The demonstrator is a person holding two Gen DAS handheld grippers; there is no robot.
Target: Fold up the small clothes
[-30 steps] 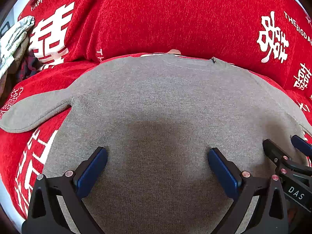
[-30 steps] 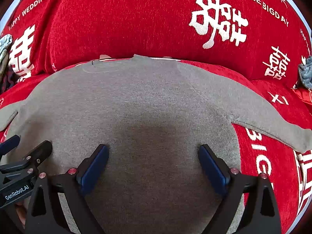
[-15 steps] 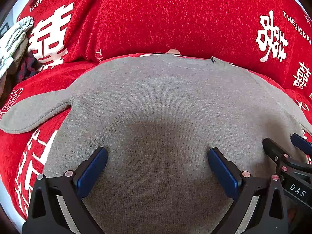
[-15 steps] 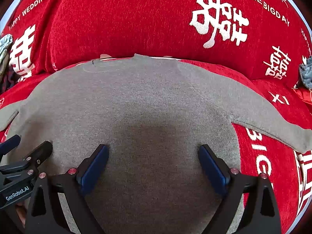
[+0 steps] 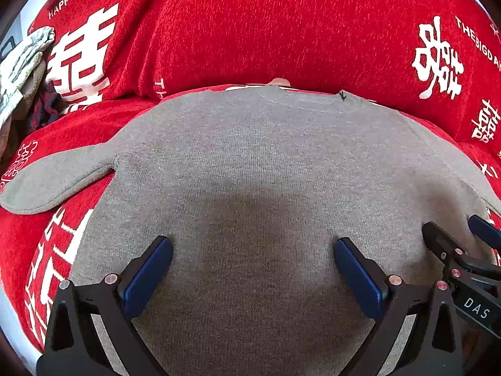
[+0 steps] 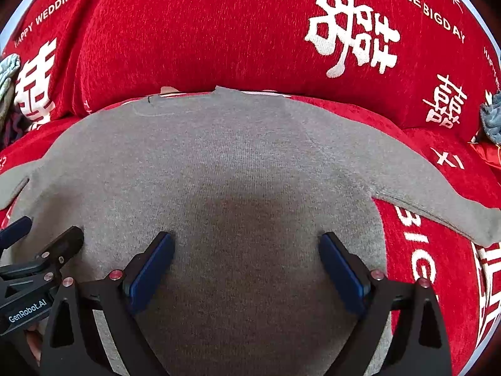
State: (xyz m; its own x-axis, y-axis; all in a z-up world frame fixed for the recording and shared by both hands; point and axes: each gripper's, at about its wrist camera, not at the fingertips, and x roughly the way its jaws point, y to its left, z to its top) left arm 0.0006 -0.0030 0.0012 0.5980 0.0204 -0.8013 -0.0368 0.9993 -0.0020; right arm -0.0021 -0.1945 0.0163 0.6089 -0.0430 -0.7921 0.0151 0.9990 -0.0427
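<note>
A small grey knit sweater (image 5: pixel 250 163) lies flat on a red sofa seat, neckline toward the backrest, with both sleeves spread out to the sides. It also shows in the right wrist view (image 6: pixel 238 156). My left gripper (image 5: pixel 253 263) is open and empty over the sweater's lower left body. My right gripper (image 6: pixel 245 258) is open and empty over the lower right body. The left sleeve (image 5: pixel 59 178) points left and the right sleeve (image 6: pixel 438 194) points right. The right gripper shows at the right edge of the left wrist view (image 5: pixel 460 250).
The red sofa cover (image 5: pixel 281 31) with white characters and lettering rises as a backrest behind the sweater. A pile of other clothes (image 5: pixel 22 72) lies at the far left. A bluish-grey garment (image 6: pixel 491 116) sits at the far right.
</note>
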